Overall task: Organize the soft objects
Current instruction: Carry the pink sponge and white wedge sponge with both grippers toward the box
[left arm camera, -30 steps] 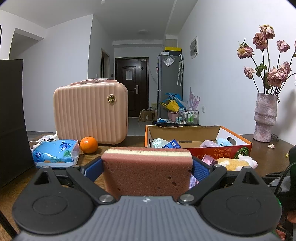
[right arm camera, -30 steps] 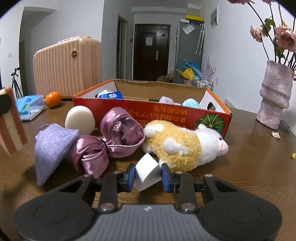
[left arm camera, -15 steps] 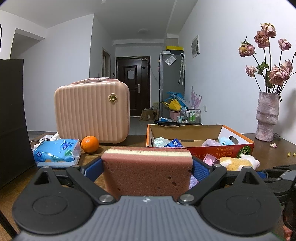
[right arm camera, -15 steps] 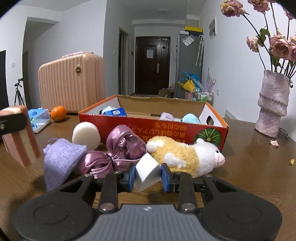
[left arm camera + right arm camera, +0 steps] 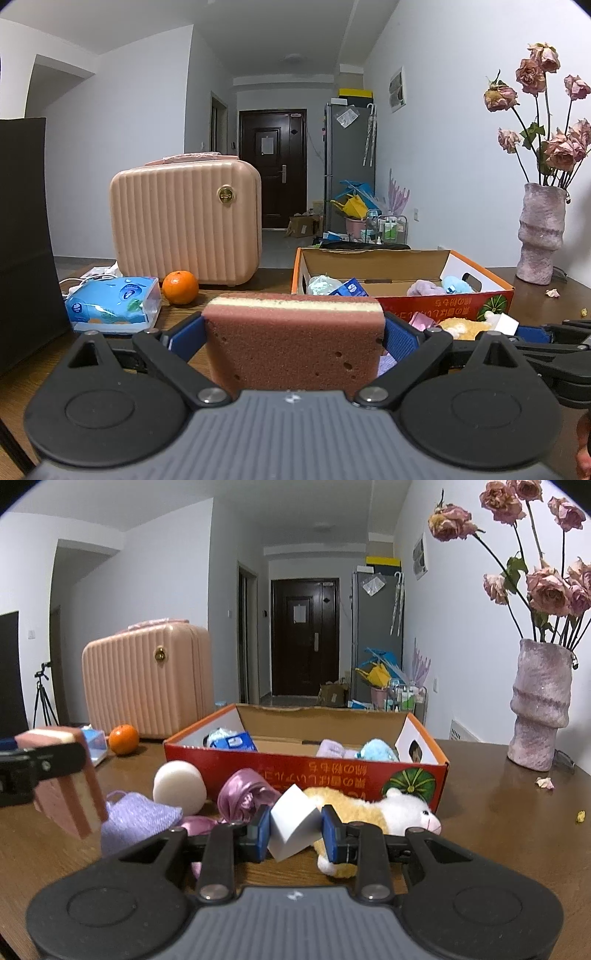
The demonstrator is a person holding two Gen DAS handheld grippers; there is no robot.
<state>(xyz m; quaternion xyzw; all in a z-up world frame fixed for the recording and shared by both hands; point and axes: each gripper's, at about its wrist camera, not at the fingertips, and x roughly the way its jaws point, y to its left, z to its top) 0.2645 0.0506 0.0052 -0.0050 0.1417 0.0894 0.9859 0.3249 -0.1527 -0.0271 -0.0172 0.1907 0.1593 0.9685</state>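
A lived-in home: hallway with dark front door (image 5: pixel 272 168), fridge (image 5: pixel 349 162), vase of dried roses (image 5: pixel 540 705) on a wooden table (image 5: pixel 498 812).

We see upside-down yellow East Asian characters printed on the red front of the cardboard box (image 5: pixel 306 775); we cannot read them. No other text is legible.

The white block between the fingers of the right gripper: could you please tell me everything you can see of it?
The white block is a small, plain white, matte piece, apparently foam, with flat faces and sharp edges. It sits tilted, one corner pointing up. The right gripper is shut on it, its blue-padded fingers pressing on two opposite sides. It is held clear of the table, in front of the plush toy and the red cardboard box.
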